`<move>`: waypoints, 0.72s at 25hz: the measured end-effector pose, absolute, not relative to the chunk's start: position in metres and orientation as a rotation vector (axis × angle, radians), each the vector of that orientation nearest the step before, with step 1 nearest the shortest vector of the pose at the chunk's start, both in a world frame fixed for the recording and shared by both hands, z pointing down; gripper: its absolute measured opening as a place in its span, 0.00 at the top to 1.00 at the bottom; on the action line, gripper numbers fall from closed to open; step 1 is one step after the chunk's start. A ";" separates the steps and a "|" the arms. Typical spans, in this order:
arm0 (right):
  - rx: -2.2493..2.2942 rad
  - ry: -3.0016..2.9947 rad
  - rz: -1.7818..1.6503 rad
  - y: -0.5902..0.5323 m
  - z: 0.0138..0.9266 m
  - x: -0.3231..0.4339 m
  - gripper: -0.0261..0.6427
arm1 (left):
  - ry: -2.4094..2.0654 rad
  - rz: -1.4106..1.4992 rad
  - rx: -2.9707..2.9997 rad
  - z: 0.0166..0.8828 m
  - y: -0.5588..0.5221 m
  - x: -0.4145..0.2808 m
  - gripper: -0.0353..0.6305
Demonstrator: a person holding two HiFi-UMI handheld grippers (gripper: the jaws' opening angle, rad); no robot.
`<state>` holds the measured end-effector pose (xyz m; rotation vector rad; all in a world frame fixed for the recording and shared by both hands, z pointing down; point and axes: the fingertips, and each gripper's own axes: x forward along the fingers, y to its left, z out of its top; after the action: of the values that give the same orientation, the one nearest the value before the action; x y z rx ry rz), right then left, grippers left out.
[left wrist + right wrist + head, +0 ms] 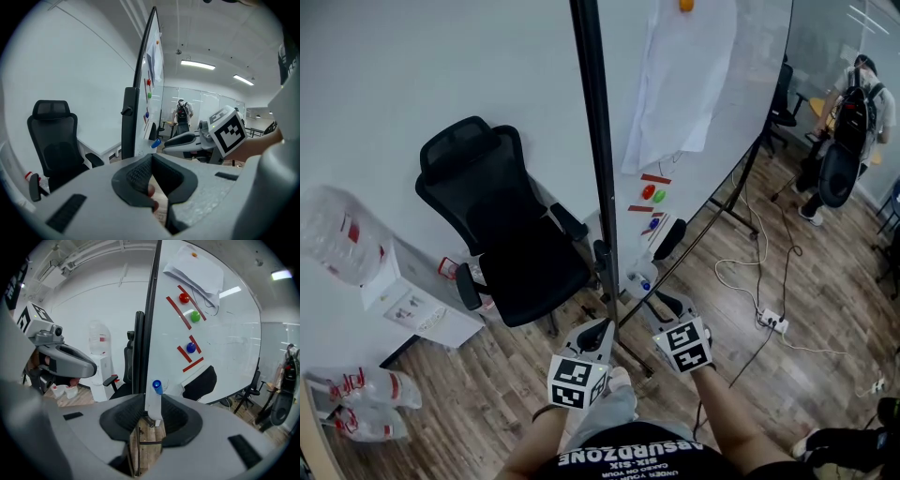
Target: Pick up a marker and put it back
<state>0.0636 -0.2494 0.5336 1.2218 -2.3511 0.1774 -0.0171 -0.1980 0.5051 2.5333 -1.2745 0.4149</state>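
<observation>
A white marker with a blue cap [154,401] stands upright between the jaws of my right gripper [153,414]. Both pads touch its sides. In the head view the marker [640,279] pokes out beyond the right gripper [654,298], close to the lower edge of the whiteboard [722,84]. My left gripper [600,330] sits just left of it, by the black post [595,141]. Its jaws [152,161] meet at the tips with nothing between them. From the left gripper view I see the right gripper [187,139] and the blue cap [156,143].
The whiteboard carries red, green and blue magnets [189,316] and pinned paper [680,75]. A black office chair [506,234] stands to the left and a white cabinet [412,300] further left. Cables and a power strip [772,321] lie on the floor. A person with a backpack [855,117] stands far right.
</observation>
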 end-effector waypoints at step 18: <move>1.291 -2.535 0.294 -0.194 0.498 0.048 0.97 | -1.251 0.352 2.562 0.490 -0.181 -0.005 0.94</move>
<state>0.0481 -0.1945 0.4982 1.2911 -2.5353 0.2940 -0.0051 -0.1810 0.4897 2.5625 -1.2513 0.3516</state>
